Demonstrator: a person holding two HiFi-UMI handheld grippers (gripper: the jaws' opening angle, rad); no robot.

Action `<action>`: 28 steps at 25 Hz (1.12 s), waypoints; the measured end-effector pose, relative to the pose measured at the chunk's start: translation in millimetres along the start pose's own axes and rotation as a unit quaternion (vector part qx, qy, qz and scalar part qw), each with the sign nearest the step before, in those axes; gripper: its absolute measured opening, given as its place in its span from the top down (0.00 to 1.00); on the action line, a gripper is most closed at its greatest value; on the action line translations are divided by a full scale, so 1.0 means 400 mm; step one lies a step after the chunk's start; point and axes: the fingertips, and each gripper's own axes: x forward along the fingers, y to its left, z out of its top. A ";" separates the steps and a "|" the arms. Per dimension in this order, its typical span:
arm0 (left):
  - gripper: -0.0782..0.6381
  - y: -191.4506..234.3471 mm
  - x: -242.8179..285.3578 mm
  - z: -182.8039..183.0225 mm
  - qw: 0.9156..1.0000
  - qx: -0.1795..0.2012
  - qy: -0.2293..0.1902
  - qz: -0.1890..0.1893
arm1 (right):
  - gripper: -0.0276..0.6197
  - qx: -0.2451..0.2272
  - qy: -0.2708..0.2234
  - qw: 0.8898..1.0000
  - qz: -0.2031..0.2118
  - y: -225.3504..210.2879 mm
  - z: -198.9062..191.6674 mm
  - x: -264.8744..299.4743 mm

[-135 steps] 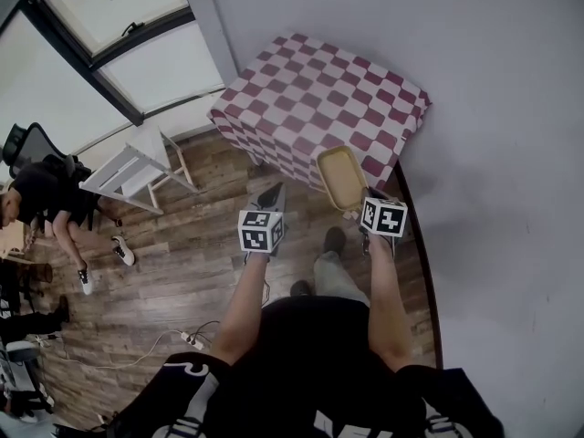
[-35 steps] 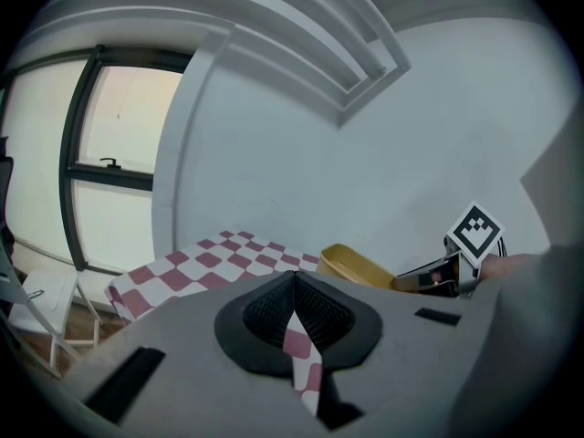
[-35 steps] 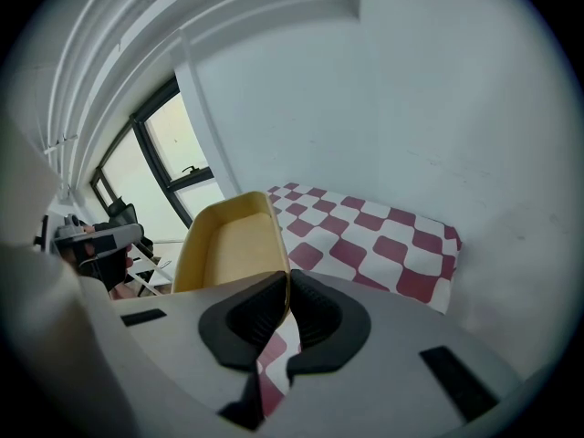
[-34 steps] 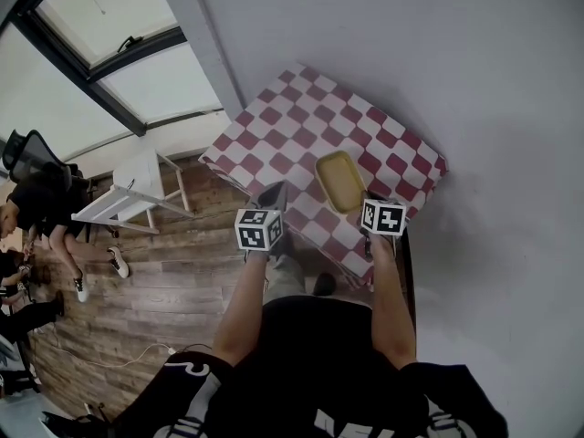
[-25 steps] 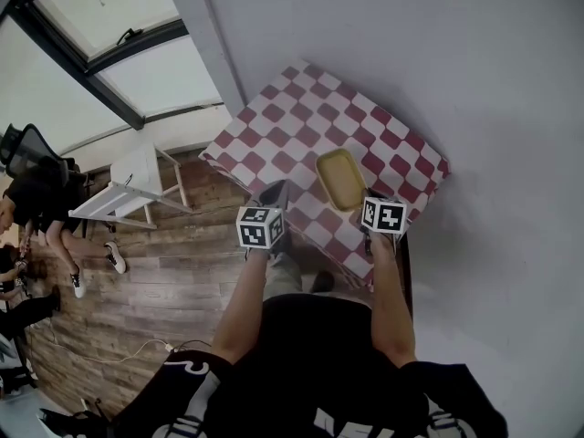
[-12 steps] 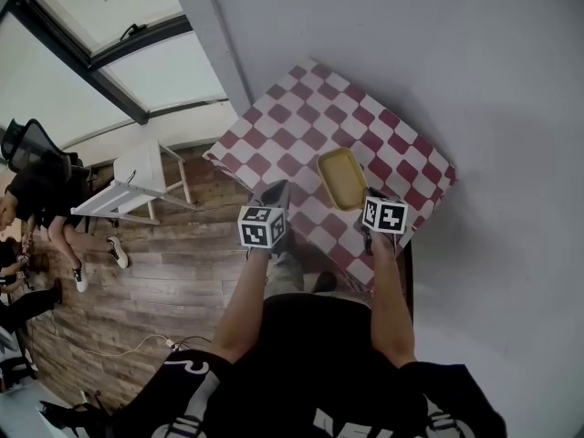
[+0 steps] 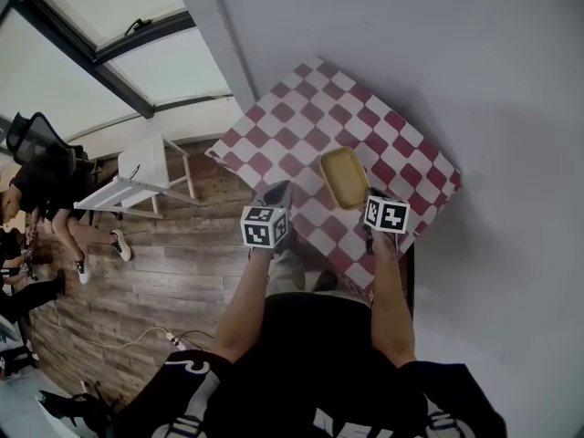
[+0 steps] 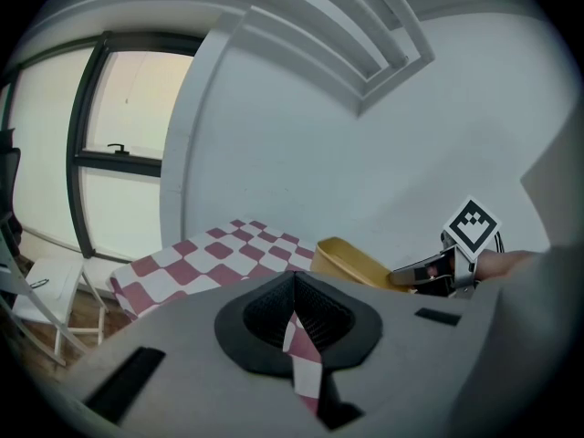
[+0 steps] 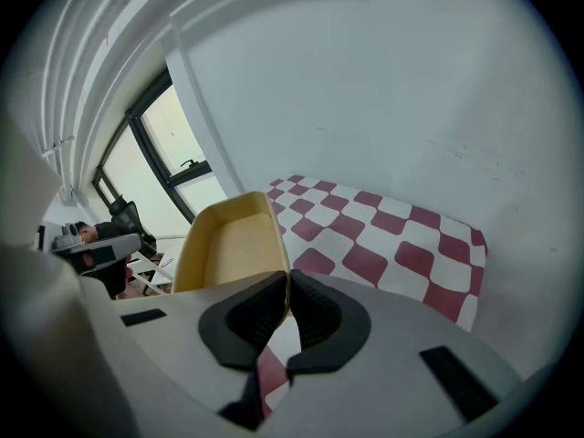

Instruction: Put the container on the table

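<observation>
1. The right gripper (image 9: 285, 288) has its jaws pinched narrowly on the near wall of the yellow container (image 9: 228, 245), gripping it at the rim.
2. The container reaches out from that grip over the checked tabletop (image 7: 310, 117). It sits close to the edge nearest the person, toward the right corner. Whether its base touches the cloth cannot be told.
3. The left gripper (image 8: 294, 283) has its jaws closed together with nothing between them. It is at the same near edge, left of the container and apart from it.
4. Past the tabletop's left corner, a white stool (image 7: 137, 176) stands on the wooden floor (image 7: 164, 272).
</observation>
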 end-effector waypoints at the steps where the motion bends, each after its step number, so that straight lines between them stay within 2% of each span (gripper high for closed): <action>1: 0.85 -0.003 0.006 0.000 1.000 0.000 0.001 0.000 | 0.91 0.000 0.001 1.000 0.000 -0.005 0.002 0.004; 17: 0.85 -0.023 0.114 0.005 1.000 0.010 0.024 -0.010 | 0.91 0.014 0.023 0.999 -0.022 -0.100 -0.010 0.089; 28: 0.85 0.006 0.189 -0.026 0.998 0.006 0.057 -0.026 | 0.91 0.010 0.042 0.998 -0.036 -0.108 -0.055 0.187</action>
